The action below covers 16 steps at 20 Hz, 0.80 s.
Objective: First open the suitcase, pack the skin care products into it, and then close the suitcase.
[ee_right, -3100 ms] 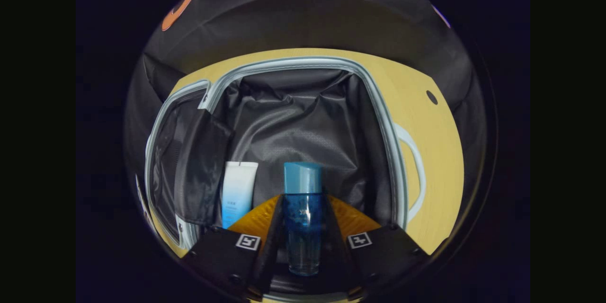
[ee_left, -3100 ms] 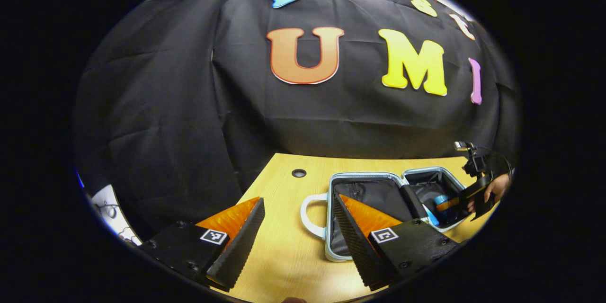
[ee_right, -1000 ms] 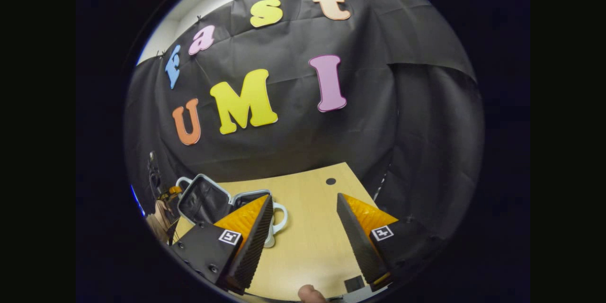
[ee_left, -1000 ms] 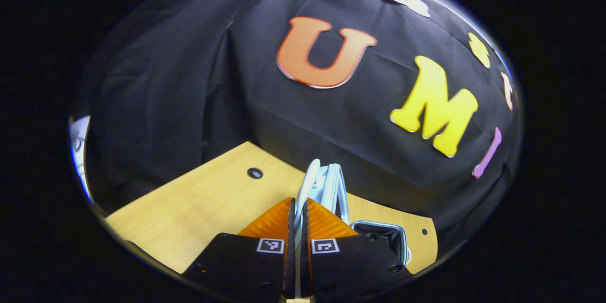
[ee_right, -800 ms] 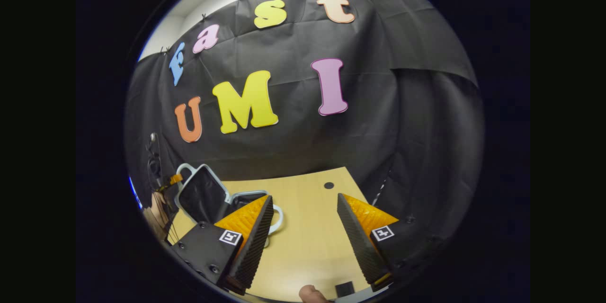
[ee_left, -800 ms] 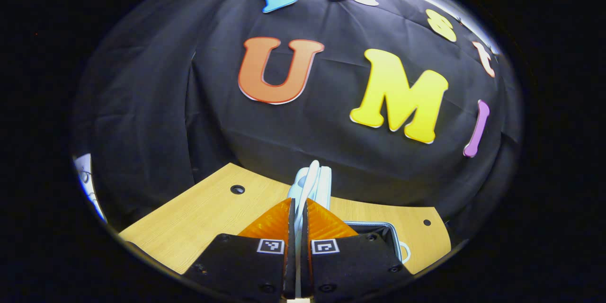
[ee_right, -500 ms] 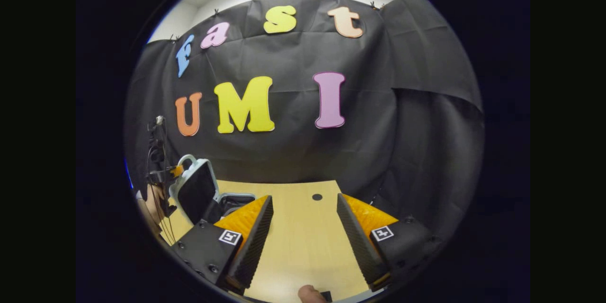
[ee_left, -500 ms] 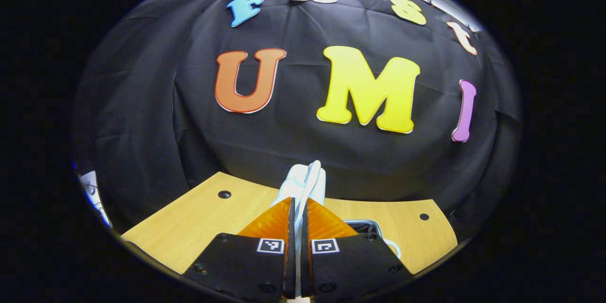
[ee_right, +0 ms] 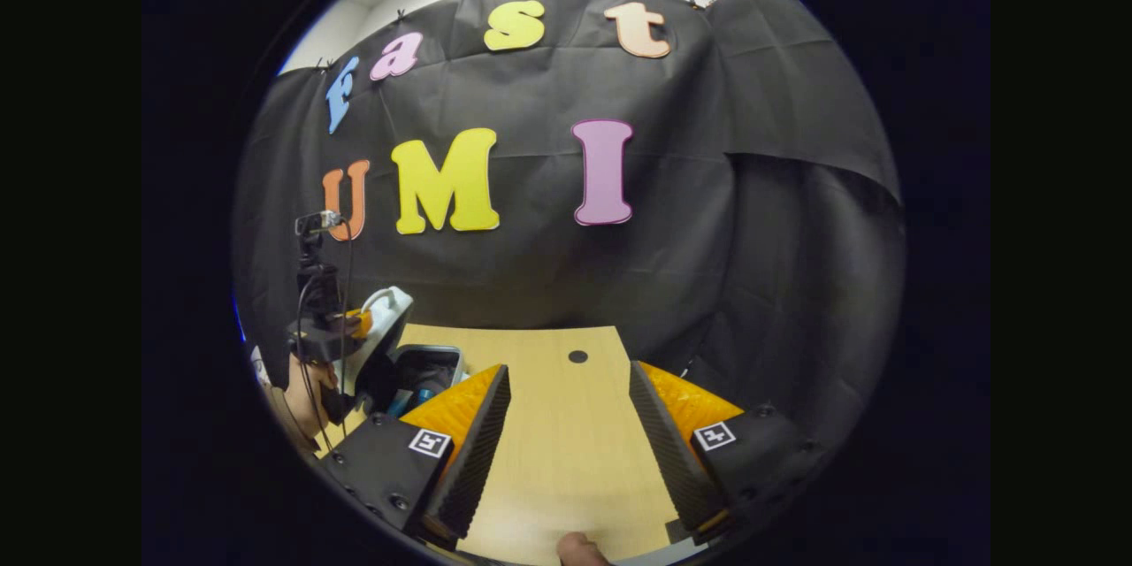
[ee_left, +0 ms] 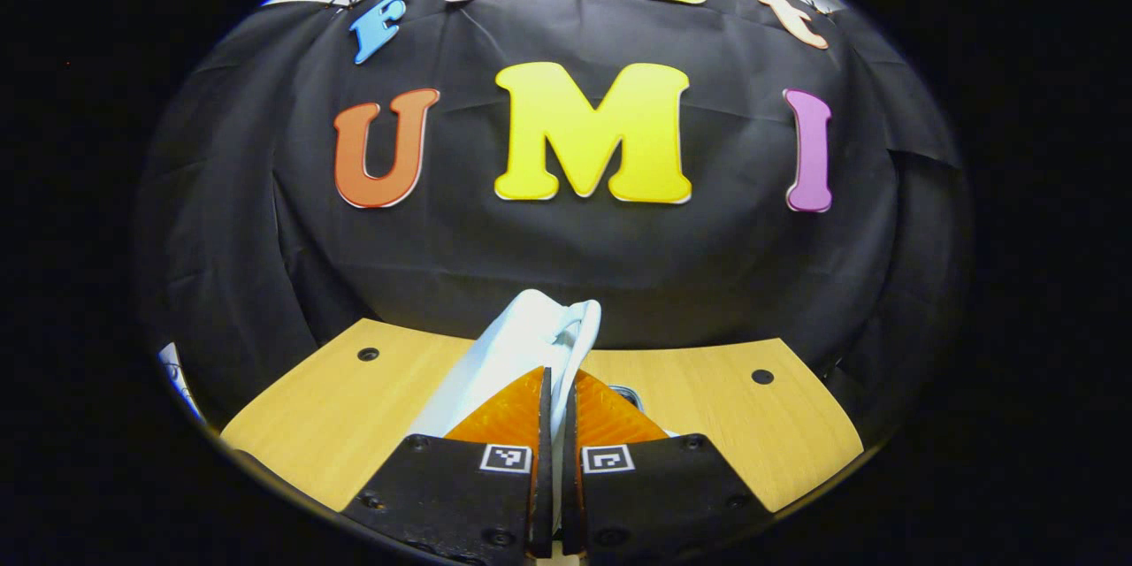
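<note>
Plastic, pale and smooth, is showing between the fingers of the left gripper (ee_left: 554,424), which are clenching the white loop handle (ee_left: 575,332) of the suitcase lid (ee_left: 495,358). In the right gripper view the lid (ee_right: 382,327) is standing nearly upright over the suitcase's lower half (ee_right: 429,371), hinged at that half's left edge, its long axis running up from the wooden table (ee_right: 566,424). A blue item of the skin care products (ee_right: 423,395) is lying inside the dark-lined lower half. Compared with half a second ago, the lid is tipping further over the lower half. The right gripper (ee_right: 566,424) is hanging to the right of the suitcase, jaws released wide with ridged pads showing, over bare woodgrain. A hand (ee_right: 305,398) is gripping the left tool beside the lid.
</note>
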Tool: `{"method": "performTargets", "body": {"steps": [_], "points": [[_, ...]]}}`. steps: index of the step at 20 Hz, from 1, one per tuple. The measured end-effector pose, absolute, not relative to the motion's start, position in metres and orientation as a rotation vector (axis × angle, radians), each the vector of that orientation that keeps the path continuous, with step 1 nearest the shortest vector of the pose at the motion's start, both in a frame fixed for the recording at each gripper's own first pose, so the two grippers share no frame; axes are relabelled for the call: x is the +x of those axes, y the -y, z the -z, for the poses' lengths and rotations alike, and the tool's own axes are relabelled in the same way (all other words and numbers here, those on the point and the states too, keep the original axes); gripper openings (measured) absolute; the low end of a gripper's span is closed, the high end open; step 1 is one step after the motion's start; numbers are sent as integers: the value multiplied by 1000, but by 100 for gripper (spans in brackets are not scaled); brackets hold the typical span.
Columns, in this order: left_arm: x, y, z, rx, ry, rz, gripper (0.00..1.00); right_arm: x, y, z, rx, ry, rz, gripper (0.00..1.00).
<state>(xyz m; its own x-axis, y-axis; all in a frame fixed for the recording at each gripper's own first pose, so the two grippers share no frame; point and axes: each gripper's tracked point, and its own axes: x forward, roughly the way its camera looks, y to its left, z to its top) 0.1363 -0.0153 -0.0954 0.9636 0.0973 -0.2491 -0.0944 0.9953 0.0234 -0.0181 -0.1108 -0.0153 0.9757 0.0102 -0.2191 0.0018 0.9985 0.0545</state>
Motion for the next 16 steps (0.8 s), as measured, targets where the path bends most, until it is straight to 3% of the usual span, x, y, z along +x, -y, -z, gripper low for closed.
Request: {"method": "performTargets", "body": {"steps": [1,2,7,8,10,16], "points": [[137,29,105,27,-262,-82,7,-19,115,19,47,-225,-3,76],[138,44,117,41,-280,-69,7,-19,121,23,41,-236,-1,81],[141,96,186,137,-377,-28,7,-22,146,47,21,-286,-1,81],[141,101,197,151,-396,-32,7,-22,151,51,16,-295,0,76],[147,109,218,174,-438,-39,7,-23,162,62,2,-316,3,80],[149,123,246,224,-510,-67,10,-19,188,77,-11,-355,19,80]]}}
